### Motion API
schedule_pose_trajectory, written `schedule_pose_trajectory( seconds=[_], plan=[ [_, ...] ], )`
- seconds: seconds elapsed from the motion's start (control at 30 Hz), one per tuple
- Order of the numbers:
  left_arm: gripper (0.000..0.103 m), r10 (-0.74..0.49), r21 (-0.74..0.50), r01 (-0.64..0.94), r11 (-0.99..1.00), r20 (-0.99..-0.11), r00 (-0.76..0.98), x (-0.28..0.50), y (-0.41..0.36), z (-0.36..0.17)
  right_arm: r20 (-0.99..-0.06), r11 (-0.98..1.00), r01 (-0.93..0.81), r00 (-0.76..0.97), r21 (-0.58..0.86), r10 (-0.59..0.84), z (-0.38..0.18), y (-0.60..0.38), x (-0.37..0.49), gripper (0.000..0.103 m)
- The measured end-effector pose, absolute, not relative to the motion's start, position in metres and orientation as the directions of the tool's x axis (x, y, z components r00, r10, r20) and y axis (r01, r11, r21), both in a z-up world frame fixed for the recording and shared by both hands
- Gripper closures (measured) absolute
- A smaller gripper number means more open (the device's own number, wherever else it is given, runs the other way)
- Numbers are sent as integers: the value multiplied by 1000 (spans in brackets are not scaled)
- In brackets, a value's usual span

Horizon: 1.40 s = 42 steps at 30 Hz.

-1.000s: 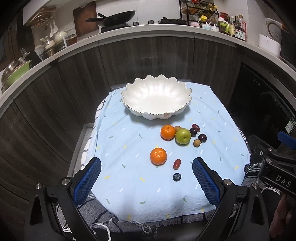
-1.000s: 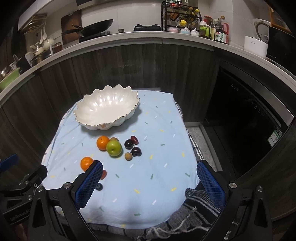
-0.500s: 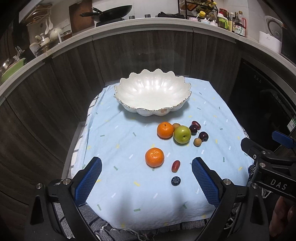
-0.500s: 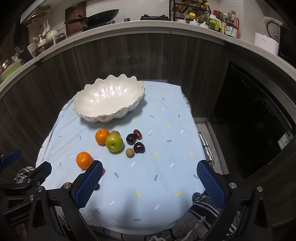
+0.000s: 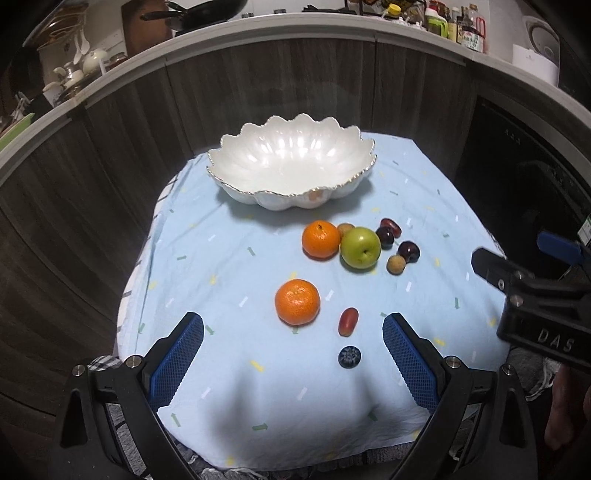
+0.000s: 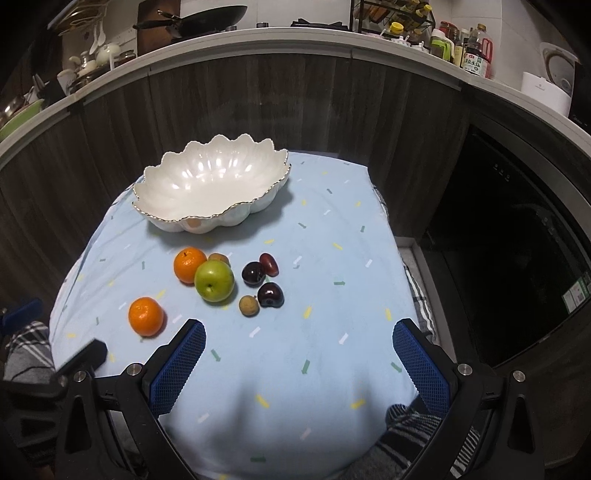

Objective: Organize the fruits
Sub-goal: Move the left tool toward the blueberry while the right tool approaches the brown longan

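A white scalloped bowl (image 5: 291, 166) (image 6: 210, 188) stands empty at the far side of a small table with a light blue cloth (image 5: 229, 258). In front of it lie two oranges (image 5: 297, 301) (image 5: 321, 239), a green apple (image 5: 360, 247), dark cherries (image 5: 408, 251), a small brown fruit (image 5: 396, 264), a red grape (image 5: 348, 321) and a blueberry (image 5: 349, 356). My left gripper (image 5: 293, 356) is open and empty, just short of the near orange. My right gripper (image 6: 299, 363) is open and empty, above the cloth's near right part; the apple (image 6: 214, 281) lies ahead to its left.
Dark wood cabinet fronts (image 5: 295, 85) curve behind the table under a white counter with a pan (image 6: 207, 16) and bottles (image 6: 472, 55). A dark appliance door (image 6: 517, 229) is at the right. The table's near edge drops off below both grippers.
Both grippers have moved forward and lower toward the table; the fruits and bowl look larger. Nothing on the table has moved and both jaws stay open.
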State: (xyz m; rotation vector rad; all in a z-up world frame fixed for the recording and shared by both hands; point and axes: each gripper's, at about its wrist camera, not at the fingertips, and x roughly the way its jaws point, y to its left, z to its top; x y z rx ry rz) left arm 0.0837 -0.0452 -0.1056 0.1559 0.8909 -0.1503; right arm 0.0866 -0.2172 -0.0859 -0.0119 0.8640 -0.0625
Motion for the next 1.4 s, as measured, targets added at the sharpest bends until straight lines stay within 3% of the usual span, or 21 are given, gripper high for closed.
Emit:
schedule_pose_trajectory(
  seconds=[0.47,0.87,1.1,1.4],
  plan=[
    [8,-115,47,262,964,-816,567,95,-62,-142,-777,1000,12,629,-18,-22,-114,-217,107,0],
    [22,-122,29,280,959,-854,506,102,-74,-172,-803,996,-74,596,-43,10,-135,-207,132,4],
    [40,-112,25,273,962,-874,473,109,-77,-185,-836,992,-124,547,-36,38,-152,-200,151,19],
    [53,-123,-4,268,963,-895,430,113,-77,-197,-859,988,-154,505,3,81,-165,-193,163,36]
  ],
)
